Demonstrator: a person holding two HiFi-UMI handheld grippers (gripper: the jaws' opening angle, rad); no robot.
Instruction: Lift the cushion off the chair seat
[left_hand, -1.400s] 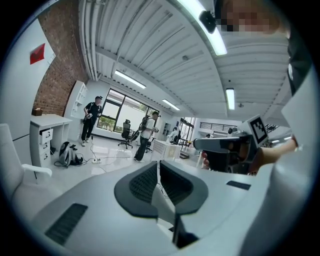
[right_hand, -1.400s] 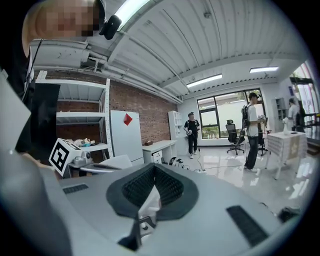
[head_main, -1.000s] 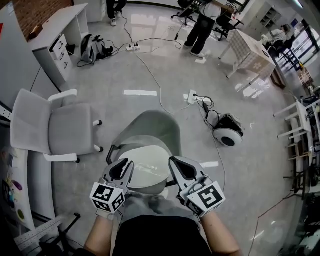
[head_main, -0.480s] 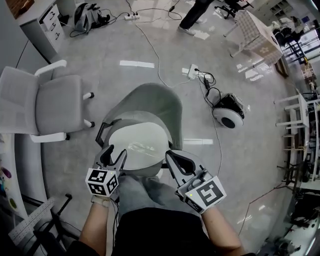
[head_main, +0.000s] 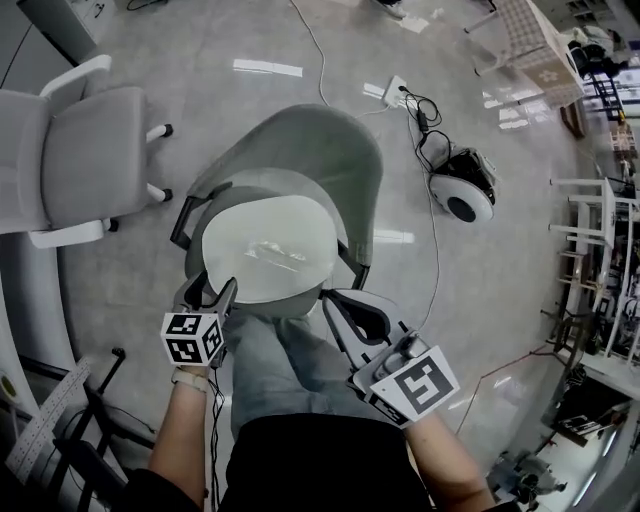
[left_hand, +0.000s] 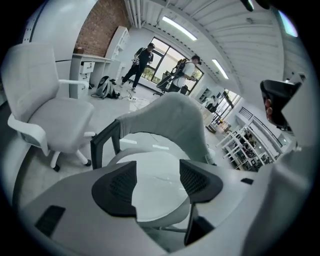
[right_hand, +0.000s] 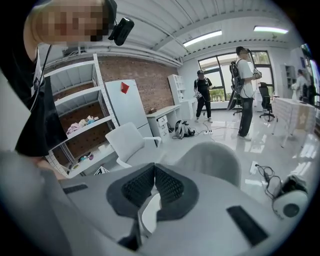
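A round white cushion (head_main: 268, 250) lies on the seat of a grey-green shell chair (head_main: 310, 150). My left gripper (head_main: 208, 288) hangs at the cushion's near left edge. Its jaws are opening and nothing is between them. In the left gripper view the cushion (left_hand: 150, 200) shows past the spread left gripper (left_hand: 157, 172), with the chair back (left_hand: 170, 120) behind. My right gripper (head_main: 338, 300) is off the cushion's near right edge, shut and empty. In the right gripper view the right gripper (right_hand: 154, 167) has its pads meeting, with a sliver of cushion (right_hand: 147, 212) below them.
A white office chair (head_main: 80, 150) stands to the left. A power strip with cables (head_main: 400, 95) and a round wheeled device (head_main: 462, 190) lie on the floor at the right. My grey-trousered legs (head_main: 285, 370) are just before the seat. Two people (right_hand: 245, 95) stand far off.
Both grippers have sunk toward the chair seat, the left one further. The left jaws have spread from nearly shut to wide. The head view has tilted down, bringing the chair closer.
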